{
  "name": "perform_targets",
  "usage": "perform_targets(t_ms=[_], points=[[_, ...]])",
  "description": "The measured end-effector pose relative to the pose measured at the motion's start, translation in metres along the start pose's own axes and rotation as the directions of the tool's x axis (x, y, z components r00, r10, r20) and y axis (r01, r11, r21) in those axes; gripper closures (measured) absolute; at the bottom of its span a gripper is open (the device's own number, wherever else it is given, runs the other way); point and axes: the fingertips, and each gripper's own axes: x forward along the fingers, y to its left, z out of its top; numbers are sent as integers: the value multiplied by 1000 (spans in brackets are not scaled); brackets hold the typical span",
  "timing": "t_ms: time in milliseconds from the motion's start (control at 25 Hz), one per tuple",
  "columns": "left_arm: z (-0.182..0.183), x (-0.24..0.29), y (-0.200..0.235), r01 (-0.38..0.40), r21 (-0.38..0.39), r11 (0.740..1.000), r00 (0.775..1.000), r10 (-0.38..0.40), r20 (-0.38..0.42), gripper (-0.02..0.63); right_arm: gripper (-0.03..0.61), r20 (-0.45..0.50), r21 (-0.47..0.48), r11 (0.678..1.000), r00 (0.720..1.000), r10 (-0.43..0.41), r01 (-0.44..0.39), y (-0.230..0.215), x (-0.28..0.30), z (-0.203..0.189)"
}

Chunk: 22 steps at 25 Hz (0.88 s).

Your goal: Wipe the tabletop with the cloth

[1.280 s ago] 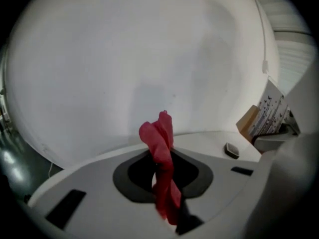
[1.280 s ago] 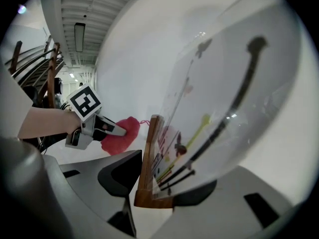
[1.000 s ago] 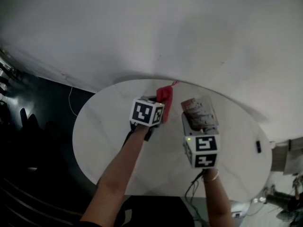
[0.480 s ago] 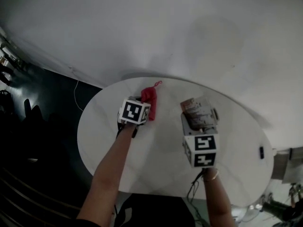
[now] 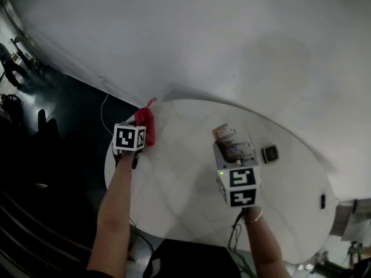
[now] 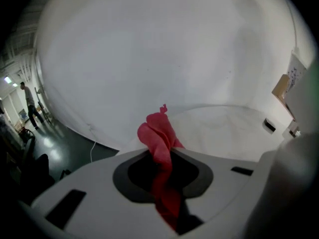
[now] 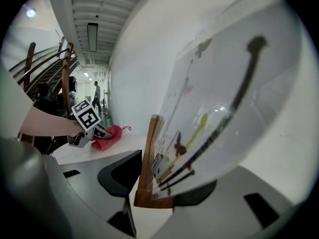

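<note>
Desk (image 5: pixel 185 198): round, white top, standing against a white wall; dark floor lies beyond its left rim in the head view.

Cloth (image 6: pixel 158 133): red and crumpled, at the desk's far left rim, close to the wall. 1 bunched end sticks out past the tool tips, and a small thread or tag pokes up from its top.

Left tool (image 6: pixel 162 156): its 2 jaws are pressed together on the cloth, which runs down through the gap between them. The tool points down toward the desk edge, with the bare forearm stretched out over the left part of the desk.

Right tool (image 7: pixel 154 185): its jaws pinch the wooden base of a sign stand, 1 dark pad on each side of the wood.

Sign stand (image 7: pixel 209 113): a clear panel with a printed card set in a wooden foot, tilted in the grip, over the middle of the desk.

Small black device (image 5: pixel 269 154): lies on the desk just beside the sign stand, on its right in the head view.

Spacing: the 2 tools are well apart, and the cloth is far from the sign stand.
</note>
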Motion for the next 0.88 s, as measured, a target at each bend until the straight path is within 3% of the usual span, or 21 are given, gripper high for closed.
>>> perform_targets(t_ms=[200,280,400,600,720,880], points=[[-20,-21,56,-135,-87,987,991,134,-23,552,394,-3,-6,1000,1000,13,-13,3,0,1],[-16,-32,65,-123,-161,979,992,126,10,552,394,-1,-1,1000,1000,11,-11,2,-1,1],[15,-46,44,5,-222,975,992,23,124,552,394,1,11,1000,1000,-11,11,-1,-4,2],[59,-54,-57,201,-75,977,965,-184,188,552,394,-8,33,997,997,-74,74,-17,-27,-7],[70,-49,-136,346,0,938,924,-340,172,553,394,-17,50,991,992,-127,127,-34,-45,-17],[65,-47,-234,518,49,854,844,-520,132,552,394,-33,77,977,980,-196,198,-54,-70,-32]])
